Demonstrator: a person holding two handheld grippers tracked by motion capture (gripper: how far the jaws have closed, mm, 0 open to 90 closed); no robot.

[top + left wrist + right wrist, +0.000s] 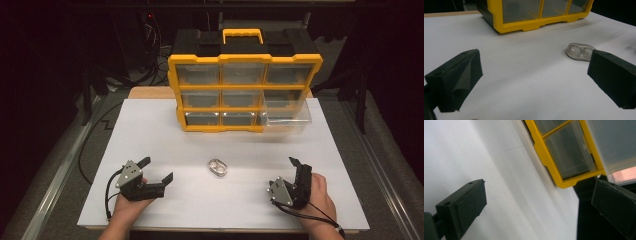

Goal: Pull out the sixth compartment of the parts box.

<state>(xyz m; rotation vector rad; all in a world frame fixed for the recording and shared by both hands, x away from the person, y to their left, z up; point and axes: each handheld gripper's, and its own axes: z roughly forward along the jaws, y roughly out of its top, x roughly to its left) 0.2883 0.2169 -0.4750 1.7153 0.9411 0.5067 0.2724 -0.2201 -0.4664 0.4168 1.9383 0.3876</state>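
Clear plastic oval case [218, 167], small and shallow with two round wells showing through its lid, lies flat on the white desk [165, 145], about midway between the two hands and well apart from both. From where I stand, the left hand-held gripper [157, 169] rests low on the desk with its black jaws spread wide and nothing between them; in its own view the case [580, 51] sits just beyond the right-hand jaw, off the centre line. The right hand-held gripper [296, 162] is tipped on its side, jaws likewise apart and empty, pointing toward the yellow-framed organiser with clear plastic drawers [244, 90] at the back of the desk. One clear drawer [286, 114] at the lower right of that cabinet stands pulled out. My worry is the case itself: it looks light, smooth and very low, so jaws closing a little high may well ride over the lid and flick it away across the slick surface. Because it lies off-centre to the left jaws, one pad would likely touch first and push it sideways. Carrying it to the open drawer has its own risk, I think: a thin grip on a rounded edge could let it twist out, and the drawer's projecting front might be knocked on the way.
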